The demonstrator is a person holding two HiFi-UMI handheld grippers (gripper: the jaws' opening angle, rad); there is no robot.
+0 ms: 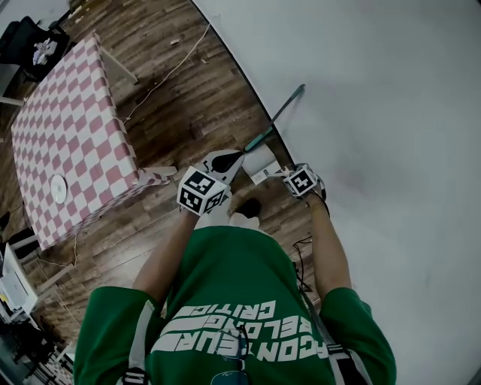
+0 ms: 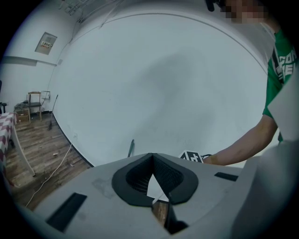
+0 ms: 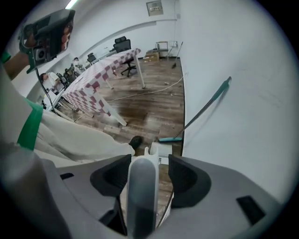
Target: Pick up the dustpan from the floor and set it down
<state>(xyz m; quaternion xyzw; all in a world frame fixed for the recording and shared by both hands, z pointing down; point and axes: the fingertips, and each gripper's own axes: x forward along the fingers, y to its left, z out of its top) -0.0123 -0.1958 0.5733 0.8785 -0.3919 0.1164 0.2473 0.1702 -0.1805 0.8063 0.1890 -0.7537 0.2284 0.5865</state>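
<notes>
Cool, even indoor light fills the room, fed by a fluorescent ceiling strip [image 3: 71, 3] glimpsed at the top of the right gripper view. The plain white wall [image 2: 163, 84] carries a broad, faint grey shadow in the left gripper view. The dark wood-plank floor [image 3: 145, 109] shows a pale sheen in the right gripper view. Both gripper views bend hard at the edges and fall to black in the corners, curving the wall's base line. The pale grey rounded dustpan handle [image 3: 142, 196], nearest the lens, is soft; the black office chair [image 3: 124, 46] far off is fairly sharp. The head view is dimmer and muted, with little shadow.
</notes>
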